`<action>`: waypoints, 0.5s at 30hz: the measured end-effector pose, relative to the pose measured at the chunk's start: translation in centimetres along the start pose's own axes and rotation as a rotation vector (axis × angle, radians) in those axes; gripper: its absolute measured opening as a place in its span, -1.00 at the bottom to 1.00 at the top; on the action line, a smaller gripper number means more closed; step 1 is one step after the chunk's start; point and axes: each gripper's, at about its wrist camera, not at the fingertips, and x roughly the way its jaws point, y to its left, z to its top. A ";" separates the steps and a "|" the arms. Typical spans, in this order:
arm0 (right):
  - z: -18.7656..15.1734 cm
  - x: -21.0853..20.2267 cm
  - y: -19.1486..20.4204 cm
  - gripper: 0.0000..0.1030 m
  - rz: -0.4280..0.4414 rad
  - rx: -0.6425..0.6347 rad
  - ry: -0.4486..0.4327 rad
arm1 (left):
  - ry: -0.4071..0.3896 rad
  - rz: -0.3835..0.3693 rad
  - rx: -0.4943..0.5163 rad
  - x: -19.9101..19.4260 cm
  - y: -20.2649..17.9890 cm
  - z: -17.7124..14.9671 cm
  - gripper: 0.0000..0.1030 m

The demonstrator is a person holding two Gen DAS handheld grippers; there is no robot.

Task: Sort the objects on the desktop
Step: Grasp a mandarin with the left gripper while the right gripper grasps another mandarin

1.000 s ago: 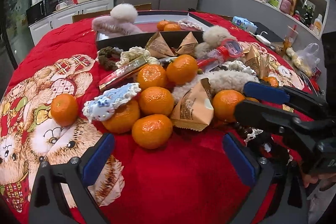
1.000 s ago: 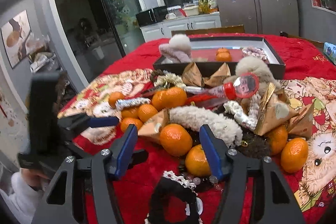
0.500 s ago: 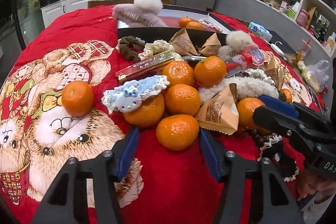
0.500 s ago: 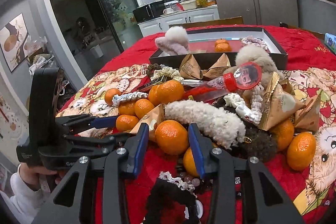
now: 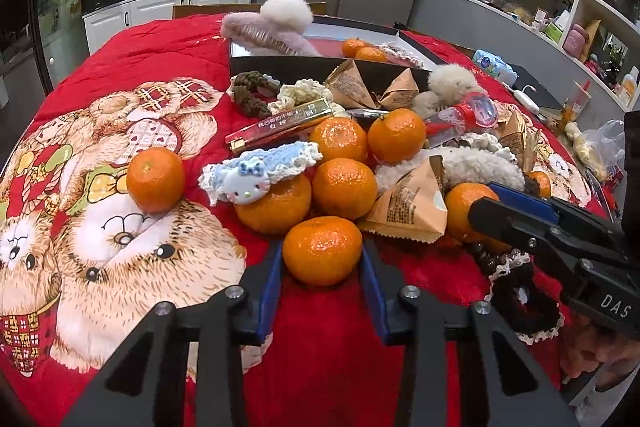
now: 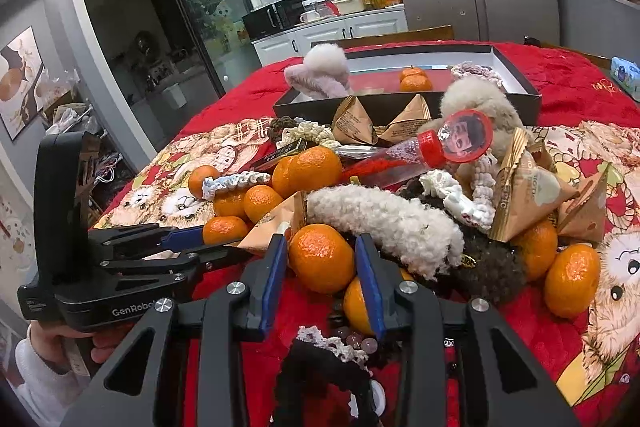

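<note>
Left tool [image 5: 322, 263], at lower centre of its own frame, has just closed and is clamped on the front mandarin [image 5: 322, 251]. Right tool [image 6: 322, 263], also just closing, brackets a second mandarin [image 6: 322, 257], pads seemingly touching. Upper centre, beyond the pile, lies the black tray [image 5: 280, 61] on the red worktop [image 5: 160, 55].

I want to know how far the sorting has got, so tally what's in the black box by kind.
Visible in the black box:
Tangerines: 2
Fluffy hair clip: 1
Crocheted scrunchie: 1
Total: 4
The box's front wall hides part of its floor.
</note>
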 end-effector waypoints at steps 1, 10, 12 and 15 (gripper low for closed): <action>0.0 0.0 0.0 -0.34 -0.001 0.000 0.000 | -0.001 0.003 -0.002 -0.1 0.0 -0.1 -0.25; -0.3 -0.4 0.3 -0.37 0.001 0.007 0.000 | -0.014 0.036 0.001 -1.1 0.1 -0.8 -0.25; -0.4 -0.6 0.6 -0.38 0.000 0.001 0.001 | -0.015 0.032 -0.003 -1.4 0.1 -1.0 -0.25; -0.6 -0.8 0.9 -0.38 0.009 0.003 0.002 | -0.023 0.026 -0.004 -1.9 0.1 -1.2 -0.25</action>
